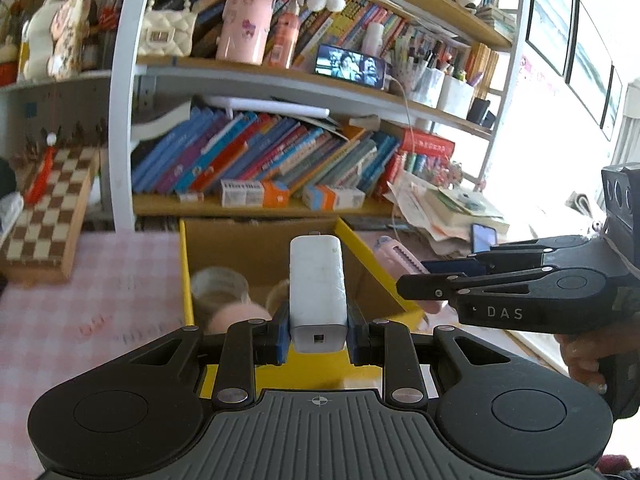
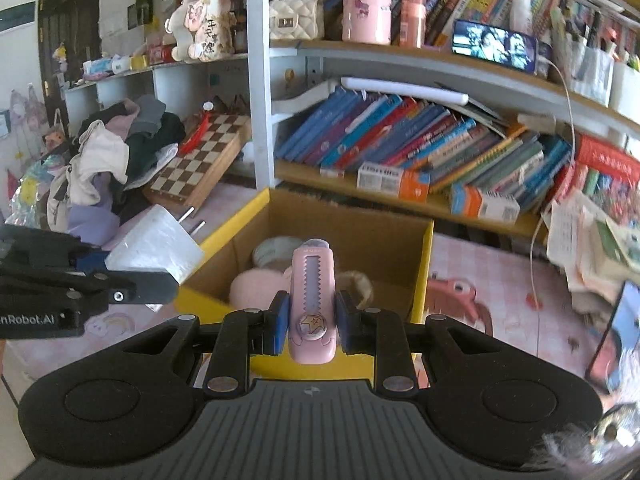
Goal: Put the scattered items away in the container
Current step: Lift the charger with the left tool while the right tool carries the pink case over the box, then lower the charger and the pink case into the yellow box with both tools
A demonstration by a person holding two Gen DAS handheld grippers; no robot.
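Observation:
My left gripper (image 1: 318, 338) is shut on a white charger plug (image 1: 318, 288), which stands up between the blue pads above the near edge of the yellow-rimmed cardboard box (image 1: 184, 264). My right gripper (image 2: 312, 322) is shut on a pink utility knife (image 2: 313, 300), held over the same box (image 2: 424, 264). Each gripper shows in the other's view: the right gripper (image 1: 416, 280) reaches in from the right with the knife (image 1: 398, 258), and the left gripper (image 2: 132, 276) comes in from the left with the plug (image 2: 154, 248), its prongs pointing up and right. Inside the box lie a pink fluffy item (image 2: 250, 290), a tape roll (image 1: 218, 284) and other small things.
A crowded bookshelf (image 1: 256, 204) stands right behind the box. A chessboard box (image 1: 52, 208) lies to the left, a pile of clothes (image 2: 116, 156) beyond it. Papers (image 2: 580, 232), a phone (image 2: 616, 336) and a pink toy (image 2: 454, 292) lie on the pink checked tablecloth (image 1: 80, 300) to the right.

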